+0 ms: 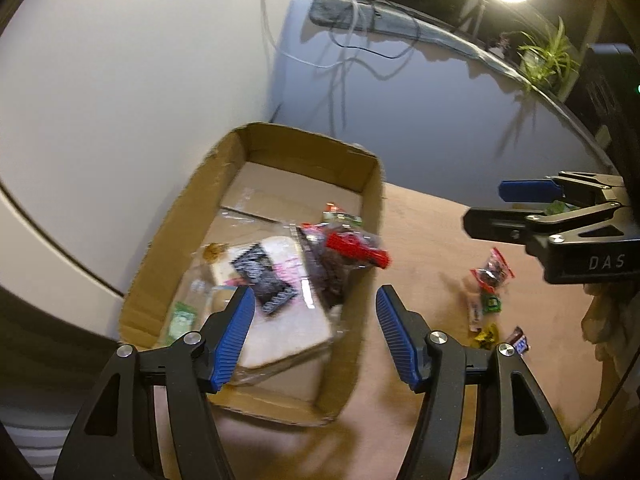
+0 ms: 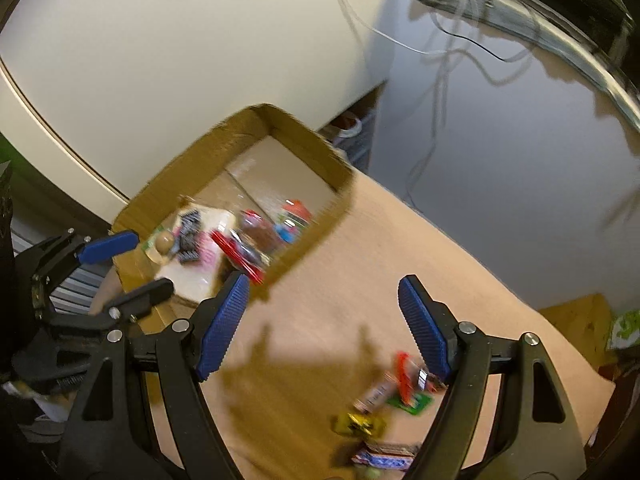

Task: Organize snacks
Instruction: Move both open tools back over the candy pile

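Lying ahead of left fingers (image 1: 236,332): snack-filled box (image 1: 180,236).

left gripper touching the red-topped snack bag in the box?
Apart. In the left wrist view the left gripper is open and empty, with the red-topped snack bag lying in the cardboard box beyond both blue pads.

One cardboard box (image 1: 372,216), two tools (image 1: 316,332) (image 2: 324,328)

Matt brown cardboard box (image 1: 372,200) at 12 o'clock holds glossy plastic snack wrappers (image 1: 340,252); both grippers' ribbed blue pads (image 1: 234,336) sit on matt black plastic.
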`<state>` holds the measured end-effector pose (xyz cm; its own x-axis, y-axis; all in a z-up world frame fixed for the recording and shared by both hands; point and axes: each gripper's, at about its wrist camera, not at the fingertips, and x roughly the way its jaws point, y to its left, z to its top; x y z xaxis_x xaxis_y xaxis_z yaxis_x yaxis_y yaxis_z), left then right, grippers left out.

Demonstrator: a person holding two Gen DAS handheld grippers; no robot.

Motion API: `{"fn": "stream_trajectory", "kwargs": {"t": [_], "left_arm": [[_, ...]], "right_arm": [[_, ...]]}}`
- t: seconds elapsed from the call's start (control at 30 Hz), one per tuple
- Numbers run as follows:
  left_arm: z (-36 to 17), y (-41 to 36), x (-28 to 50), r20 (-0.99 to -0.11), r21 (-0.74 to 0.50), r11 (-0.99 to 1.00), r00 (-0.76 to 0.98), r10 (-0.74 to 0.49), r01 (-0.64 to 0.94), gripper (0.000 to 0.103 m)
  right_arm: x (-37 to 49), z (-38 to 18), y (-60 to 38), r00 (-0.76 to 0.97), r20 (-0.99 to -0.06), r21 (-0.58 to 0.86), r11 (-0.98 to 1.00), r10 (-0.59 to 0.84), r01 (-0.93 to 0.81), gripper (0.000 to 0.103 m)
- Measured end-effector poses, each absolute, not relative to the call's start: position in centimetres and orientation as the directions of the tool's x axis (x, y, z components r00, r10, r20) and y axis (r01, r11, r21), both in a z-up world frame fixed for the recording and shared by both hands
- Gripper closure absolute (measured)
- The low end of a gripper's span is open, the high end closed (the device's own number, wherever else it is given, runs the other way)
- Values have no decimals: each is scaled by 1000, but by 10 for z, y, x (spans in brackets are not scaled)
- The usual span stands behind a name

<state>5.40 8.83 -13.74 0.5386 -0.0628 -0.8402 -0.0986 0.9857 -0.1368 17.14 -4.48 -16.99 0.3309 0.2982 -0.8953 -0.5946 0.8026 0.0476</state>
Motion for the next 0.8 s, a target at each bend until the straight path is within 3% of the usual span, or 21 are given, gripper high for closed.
{"fn": "stream_trajectory", "kwargs": {"t": [0.6,0.8], "left_arm": [[-155,5,67,-858,-196,978,470,-208,75,40],[-158,-21,81,-864,-204,970,441,-243,134,40]], "right_arm": [[143,-203,-201,325,-925,83,938,199,-337,23],[120,-222,-216,286,-936,92,927,206,-364,23]]}}
